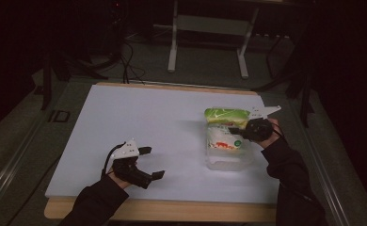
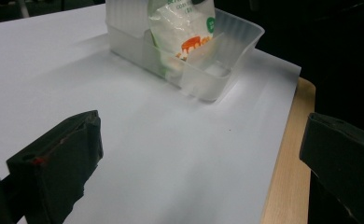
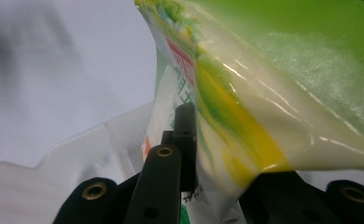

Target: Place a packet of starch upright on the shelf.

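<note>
While gripper-held [image 1: 240,130], bag [image 1: 225,129] in bin [image 1: 228,163]

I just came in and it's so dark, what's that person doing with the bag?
A person is working at a table with a gripper in each hand. The right gripper is shut on a green and white bag and holds it upright, with its lower end down inside a clear plastic bin. It looks like the bag is being put into the bin. The left gripper rests open on the table nearer the person, holding nothing.
</note>
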